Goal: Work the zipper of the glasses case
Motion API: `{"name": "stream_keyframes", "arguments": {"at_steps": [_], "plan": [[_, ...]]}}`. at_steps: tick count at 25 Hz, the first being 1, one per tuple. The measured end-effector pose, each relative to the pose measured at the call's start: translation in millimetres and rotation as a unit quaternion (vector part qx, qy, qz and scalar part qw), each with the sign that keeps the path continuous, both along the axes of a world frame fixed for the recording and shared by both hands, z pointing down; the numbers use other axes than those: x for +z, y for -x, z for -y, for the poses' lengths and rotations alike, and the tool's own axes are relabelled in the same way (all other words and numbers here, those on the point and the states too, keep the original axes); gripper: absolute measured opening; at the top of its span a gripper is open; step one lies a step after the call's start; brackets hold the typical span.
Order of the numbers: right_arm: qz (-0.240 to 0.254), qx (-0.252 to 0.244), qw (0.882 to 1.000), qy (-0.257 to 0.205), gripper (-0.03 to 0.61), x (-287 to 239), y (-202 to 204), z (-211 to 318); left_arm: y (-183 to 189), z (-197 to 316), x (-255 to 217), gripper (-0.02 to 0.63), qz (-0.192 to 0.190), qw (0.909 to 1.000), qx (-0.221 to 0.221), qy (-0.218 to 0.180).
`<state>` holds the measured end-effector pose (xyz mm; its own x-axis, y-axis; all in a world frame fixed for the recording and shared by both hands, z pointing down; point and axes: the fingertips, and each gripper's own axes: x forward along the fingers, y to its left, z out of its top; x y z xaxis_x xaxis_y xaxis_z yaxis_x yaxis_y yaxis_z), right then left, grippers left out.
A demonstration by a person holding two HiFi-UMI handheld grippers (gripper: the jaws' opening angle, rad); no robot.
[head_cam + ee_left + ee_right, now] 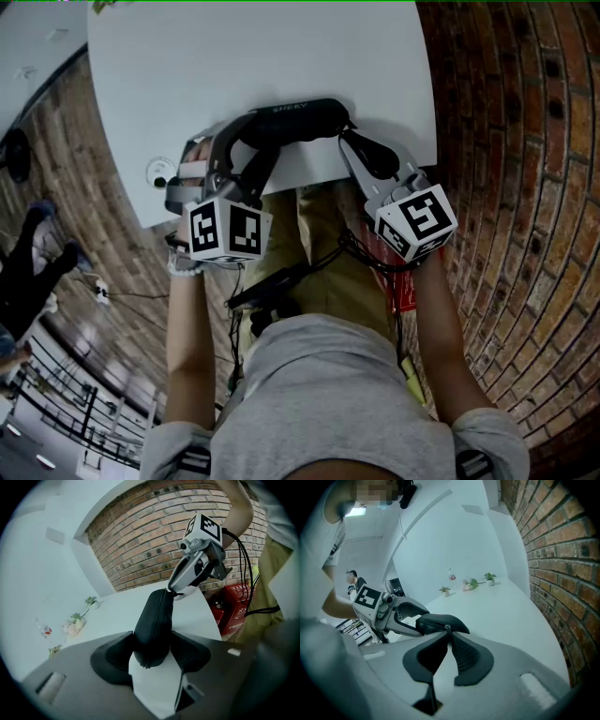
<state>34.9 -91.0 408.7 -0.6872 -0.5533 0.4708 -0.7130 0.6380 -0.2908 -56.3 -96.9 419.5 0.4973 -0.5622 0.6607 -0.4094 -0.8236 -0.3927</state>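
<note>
Seen from above, a person in a grey top reaches both forearms out toward a white table (pixel 234 56). Each hand carries a gripper topped by a cube with black-and-white square markers; these are patterns, not writing.

The left gripper (pixel 152 652) is clamped across the left end of the glasses case (pixel 300 120), one pad on each side. This grip probably serves to anchor the case so it cannot slide while the zipper is worked.

The case is black and soft-looking. It lies lengthwise along the near edge of the table, stretched between the two grippers.

At the case's right end, the right gripper (pixel 447 637) has its jaws drawn nearly together, pinching the small zipper pull (pixel 447 629). The zipper seam runs along the top of the case, so the pull can likely be drawn along it toward the anchored end.

Pale lettering is stamped on the case top, too small to read with confidence.

Beyond the table's right side a red box (pixel 233 607) stands low down; its white print is illegible. Small potted plants (pixel 490 577) sit at the far end of the table, beside a brick wall (pixel 562 550).
</note>
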Motion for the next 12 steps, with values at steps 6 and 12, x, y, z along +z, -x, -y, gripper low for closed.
{"name": "stream_keyframes", "arguments": {"at_steps": [6, 12], "plan": [[-0.019, 0.004, 1.0, -0.018, 0.031, -7.6, -1.3, -0.7, 0.8, 0.8, -0.4, 0.261, -0.001, 1.0, -0.001, 0.0], [-0.042, 0.002, 0.998, -0.045, 0.029, -18.6, -1.9, -3.1, 1.6, -0.4, 2.3, 0.261, 0.006, 1.0, 0.003, -0.005]]}}
